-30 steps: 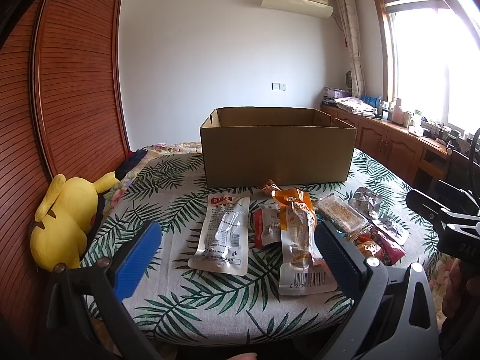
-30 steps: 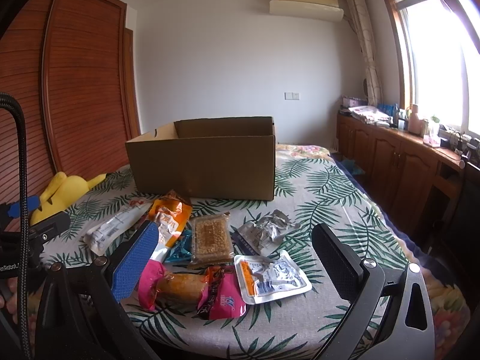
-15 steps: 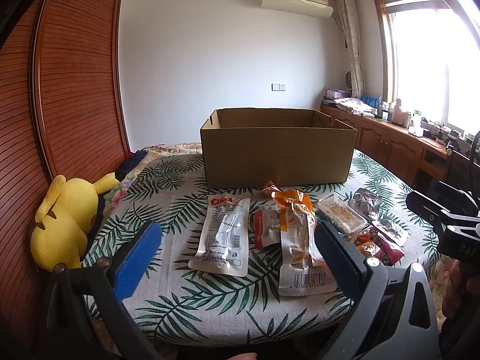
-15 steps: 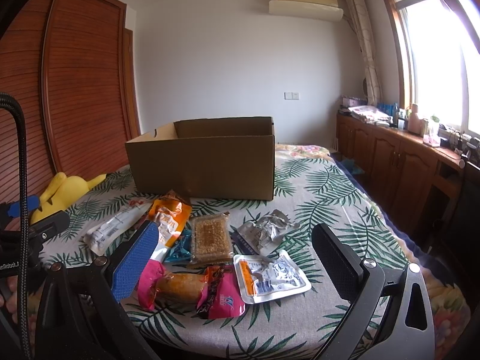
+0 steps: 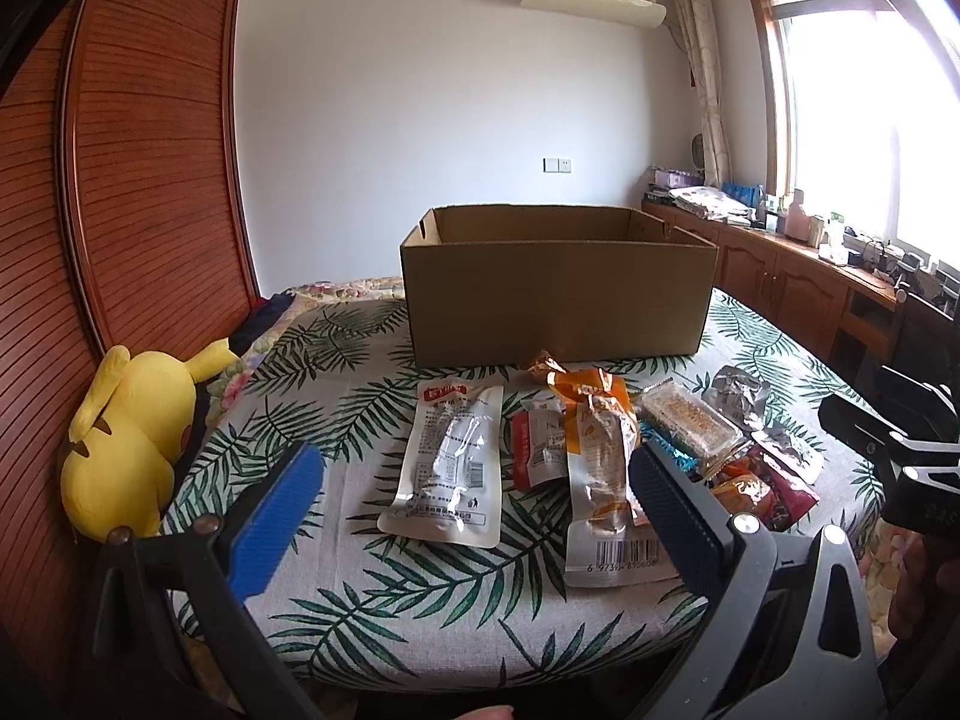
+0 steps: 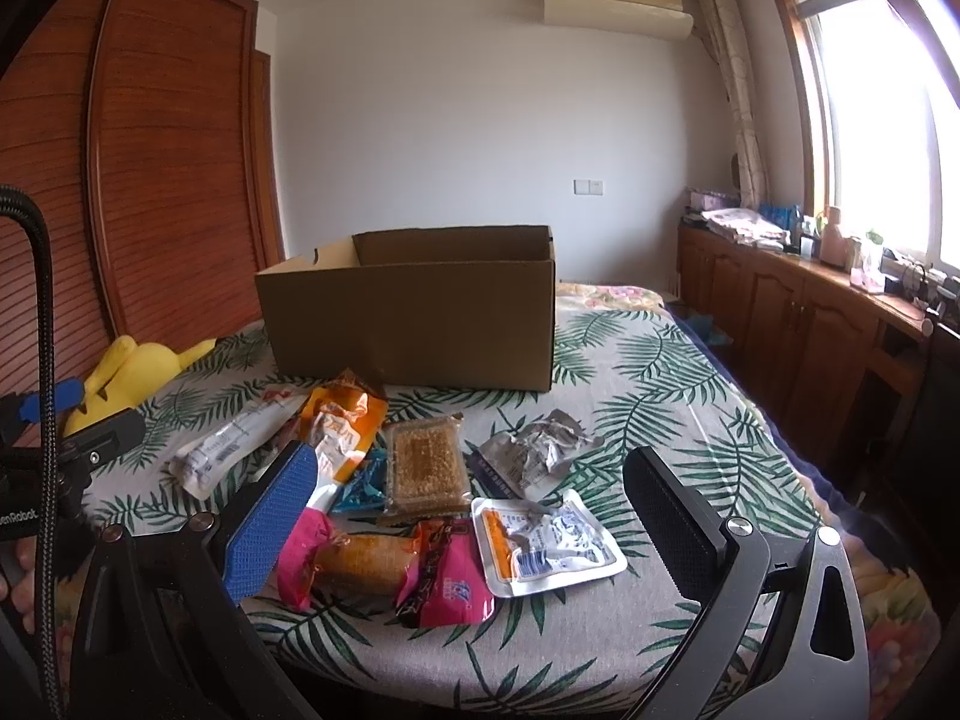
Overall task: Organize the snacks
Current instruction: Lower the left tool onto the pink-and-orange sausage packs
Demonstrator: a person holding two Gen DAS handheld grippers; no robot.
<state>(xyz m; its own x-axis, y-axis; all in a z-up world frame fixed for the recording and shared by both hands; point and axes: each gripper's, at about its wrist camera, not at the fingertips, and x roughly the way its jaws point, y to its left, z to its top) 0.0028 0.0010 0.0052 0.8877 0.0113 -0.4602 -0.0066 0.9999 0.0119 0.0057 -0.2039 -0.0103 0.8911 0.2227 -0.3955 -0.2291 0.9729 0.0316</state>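
An open cardboard box stands at the back of the leaf-print table; it also shows in the right wrist view. Several snack packets lie in front of it: a long white pouch, an orange-and-white packet, a clear tray of cakes, a crumpled silver packet, a pink wrapped cake and a white-and-orange pouch. My left gripper is open and empty, near the table's front edge. My right gripper is open and empty, above the pink cake and the white-and-orange pouch.
A yellow plush toy lies at the table's left edge against the wooden wardrobe. Wooden cabinets with clutter run under the window at the right. The tablecloth is bare to the right of the packets.
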